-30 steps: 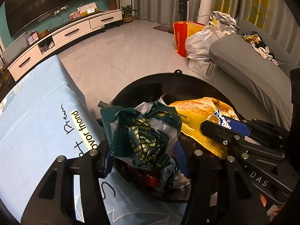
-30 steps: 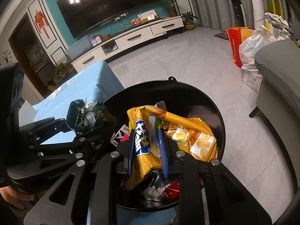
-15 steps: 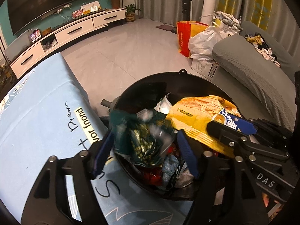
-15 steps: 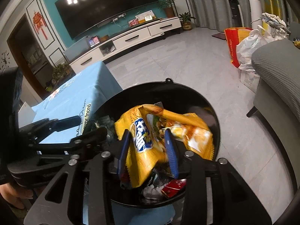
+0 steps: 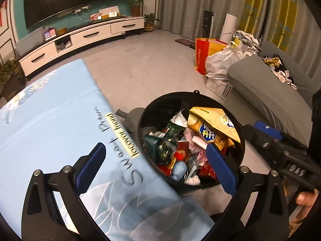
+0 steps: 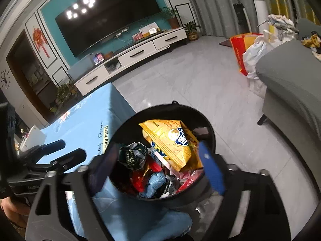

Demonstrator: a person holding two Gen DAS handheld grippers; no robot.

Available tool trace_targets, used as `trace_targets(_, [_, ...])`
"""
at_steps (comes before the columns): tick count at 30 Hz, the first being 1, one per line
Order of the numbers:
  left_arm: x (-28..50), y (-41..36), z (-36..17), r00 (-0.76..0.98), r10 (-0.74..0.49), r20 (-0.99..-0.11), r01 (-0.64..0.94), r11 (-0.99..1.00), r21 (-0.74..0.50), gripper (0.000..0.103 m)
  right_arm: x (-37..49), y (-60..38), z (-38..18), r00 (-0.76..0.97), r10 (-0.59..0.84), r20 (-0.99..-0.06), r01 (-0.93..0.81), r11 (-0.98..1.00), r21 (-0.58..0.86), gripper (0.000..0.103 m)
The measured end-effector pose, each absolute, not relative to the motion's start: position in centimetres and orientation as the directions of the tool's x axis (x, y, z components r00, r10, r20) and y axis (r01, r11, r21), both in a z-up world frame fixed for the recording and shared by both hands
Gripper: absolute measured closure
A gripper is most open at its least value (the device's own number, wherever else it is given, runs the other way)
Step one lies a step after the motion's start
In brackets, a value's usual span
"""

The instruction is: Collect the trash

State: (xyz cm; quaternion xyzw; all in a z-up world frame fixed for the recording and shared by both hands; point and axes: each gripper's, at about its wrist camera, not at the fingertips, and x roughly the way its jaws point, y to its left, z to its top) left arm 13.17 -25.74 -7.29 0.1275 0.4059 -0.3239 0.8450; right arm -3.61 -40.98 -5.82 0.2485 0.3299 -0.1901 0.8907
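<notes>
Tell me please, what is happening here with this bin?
A person holds a hand-held gripper in each hand above the black trash bin. The left hand-held gripper and right hand-held gripper are opening, with nothing between their pads. The yellow chip bag and dark green wrapper lie inside the bin.

Dim indoor light; ceiling lamps glare off the television screen (image 6: 108, 18). Fisheye bending curves the walls, with dark vignetted corners. The right view's near fingers (image 6: 210, 168) are motion-blurred.
</notes>
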Motion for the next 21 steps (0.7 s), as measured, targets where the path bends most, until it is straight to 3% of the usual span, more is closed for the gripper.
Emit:
trace_targets(1, [12.6, -25.2, -6.5, 0.474, -0.431, -0.768, 0.643, 0.765, -0.032, 0.003, -3.9, -40.8, -5.3, 0.708, -0.178, -0.683, 0.503, 0.806, 0.311, 0.003])
trace_targets(8, [8.5, -20.8, -0.2, 0.552, -0.434, -0.712, 0.607, 0.794, -0.014, 0.003, -6.8, -37.4, 0.6, 0.641, -0.230, -0.733, 0.543, 0.810, 0.220, 0.003])
trace_targets(12, [6.7, -18.1, 2.5, 0.510, -0.466, -0.723, 0.580, 0.807, -0.111, 0.003, -8.4, -35.5, 3.3, 0.644, -0.245, -0.724, 0.539, 0.818, 0.202, 0.003])
trace_targets(18, [3.5, -15.2, 5.1, 0.532, -0.444, -0.721, 0.542, 0.833, -0.113, 0.003, -10.0, -32.6, 6.3, 0.657, -0.261, -0.707, 0.515, 0.841, 0.168, 0.003])
trace_targets(21, [1.9, -14.1, 6.3, 0.577, -0.395, -0.715, 0.517, 0.854, -0.055, 0.003, -10.7, -31.5, 7.4, 0.663, -0.273, -0.697, 0.512, 0.845, 0.155, 0.003])
